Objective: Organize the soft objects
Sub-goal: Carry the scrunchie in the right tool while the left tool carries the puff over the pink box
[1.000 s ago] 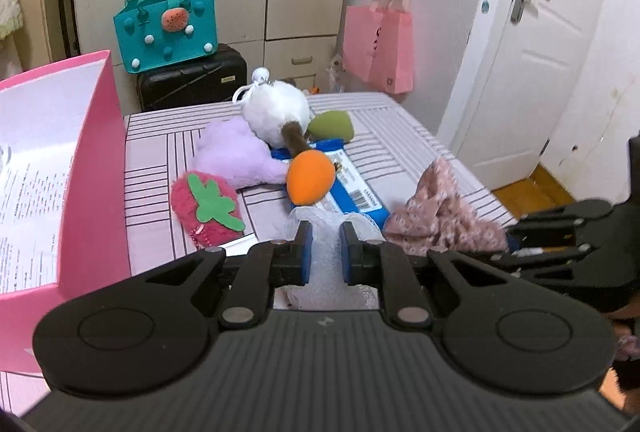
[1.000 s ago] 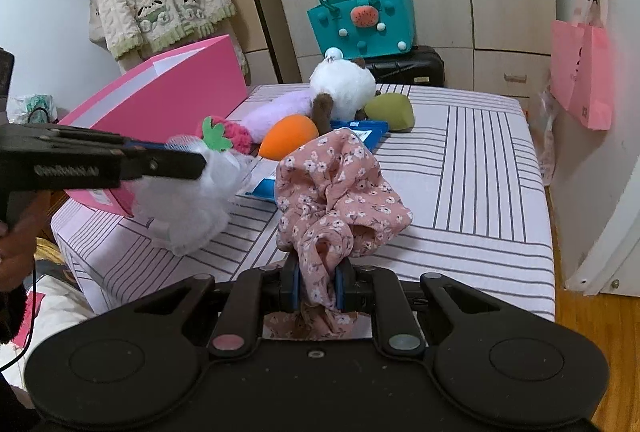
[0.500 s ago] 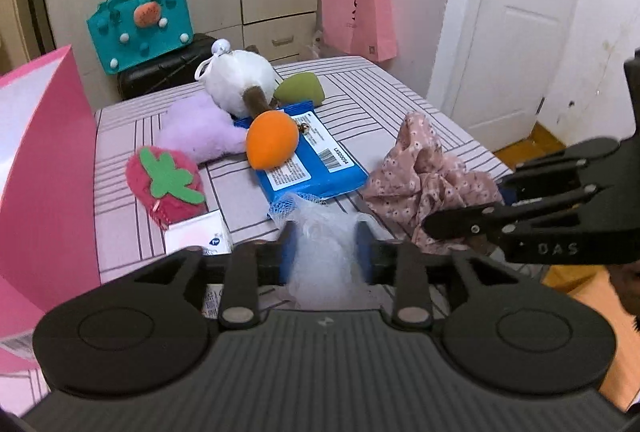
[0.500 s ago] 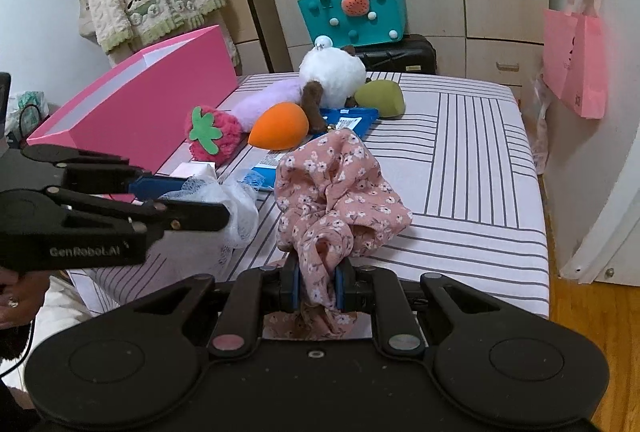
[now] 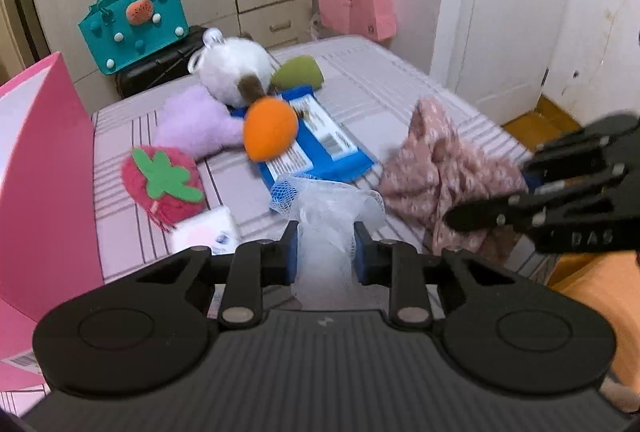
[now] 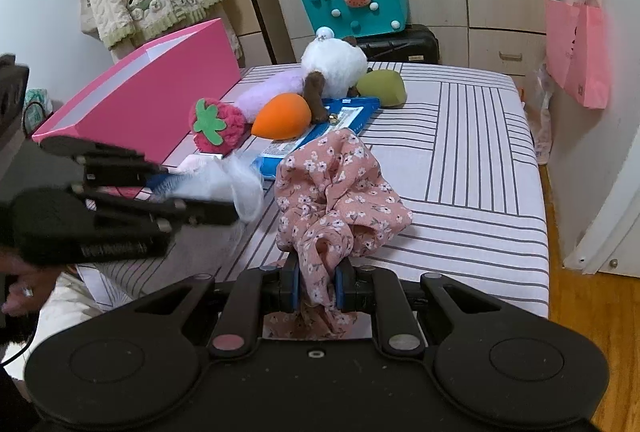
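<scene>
The pink box [image 6: 160, 87] at the left of the frame stands open; its inside is hidden. The left tongs [image 5: 325, 256] hold white mesh [image 5: 328, 207] at lower centre, while the right tongs [image 6: 317, 286] grip the floral cloth [image 6: 340, 191], bunched at centre on the bed [image 6: 472, 151].

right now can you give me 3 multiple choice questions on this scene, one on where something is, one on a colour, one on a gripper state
1. Where does the orange sponge lie?
A. in the pink box
B. on the blue pack, beside the white plush
C. on the floor

2. What colour is the leaf on the strawberry plush?
A. green
B. yellow
C. blue

3. What is the right gripper doing?
A. open over bare table
B. shut on the floral cloth
C. shut on the mesh

Answers:
1. B, the sponge rests on the blue pack next to the white plush, outside the pink box.
2. A, a green felt leaf sits on the red fuzz.
3. B, the floral cloth is pinched between its blue pads; the mesh sits between the left gripper pads, which stand wider.
</scene>
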Motion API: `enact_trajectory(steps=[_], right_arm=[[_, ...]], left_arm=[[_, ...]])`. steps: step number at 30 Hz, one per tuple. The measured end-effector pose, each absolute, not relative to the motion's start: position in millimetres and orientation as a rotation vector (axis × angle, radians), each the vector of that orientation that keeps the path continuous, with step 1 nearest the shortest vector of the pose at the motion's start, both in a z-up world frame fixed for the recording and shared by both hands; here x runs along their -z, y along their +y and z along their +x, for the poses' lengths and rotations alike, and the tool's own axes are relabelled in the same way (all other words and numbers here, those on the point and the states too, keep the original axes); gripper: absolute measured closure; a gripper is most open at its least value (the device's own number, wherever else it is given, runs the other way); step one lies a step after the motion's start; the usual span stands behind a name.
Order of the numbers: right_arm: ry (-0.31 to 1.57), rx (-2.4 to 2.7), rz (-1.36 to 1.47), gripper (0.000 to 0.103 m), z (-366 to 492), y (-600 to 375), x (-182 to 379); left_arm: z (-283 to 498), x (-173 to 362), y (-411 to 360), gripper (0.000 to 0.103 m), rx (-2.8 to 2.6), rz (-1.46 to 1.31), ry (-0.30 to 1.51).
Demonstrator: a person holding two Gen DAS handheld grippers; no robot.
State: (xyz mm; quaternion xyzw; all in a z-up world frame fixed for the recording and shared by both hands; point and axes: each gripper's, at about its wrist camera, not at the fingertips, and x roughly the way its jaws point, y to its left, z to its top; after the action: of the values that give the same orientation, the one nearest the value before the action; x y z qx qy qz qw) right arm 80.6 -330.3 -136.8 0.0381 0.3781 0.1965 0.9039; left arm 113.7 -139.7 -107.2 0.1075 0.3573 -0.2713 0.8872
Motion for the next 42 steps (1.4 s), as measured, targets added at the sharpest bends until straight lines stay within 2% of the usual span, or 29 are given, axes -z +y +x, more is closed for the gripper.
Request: enact_trajectory(steps=[8,17,30,42], right_arm=[[0.773,-0.410,0.028,0.084,78.9,-324.0,117.9],[0.779,-0.428,0.013,0.084,77.3,-315.0,106.8],[0.866,-0.548,0.015,0.084,72.5,-297.8,72.7],[0.936,-0.734,-0.014,0.084,60.5,-242.5,36.3]], left_arm=[[121.2,59.0,-102.4,0.077,0.636,0.059,0.678],[132.3,32.0,-70.1,0.077,0.659,-0.070,0.658],[108.7,7.5,-33.8,0.077,0.689,-0.076,0.779],[70.0,-9.6,15.4,0.077,0.641,-0.012,0.845]])
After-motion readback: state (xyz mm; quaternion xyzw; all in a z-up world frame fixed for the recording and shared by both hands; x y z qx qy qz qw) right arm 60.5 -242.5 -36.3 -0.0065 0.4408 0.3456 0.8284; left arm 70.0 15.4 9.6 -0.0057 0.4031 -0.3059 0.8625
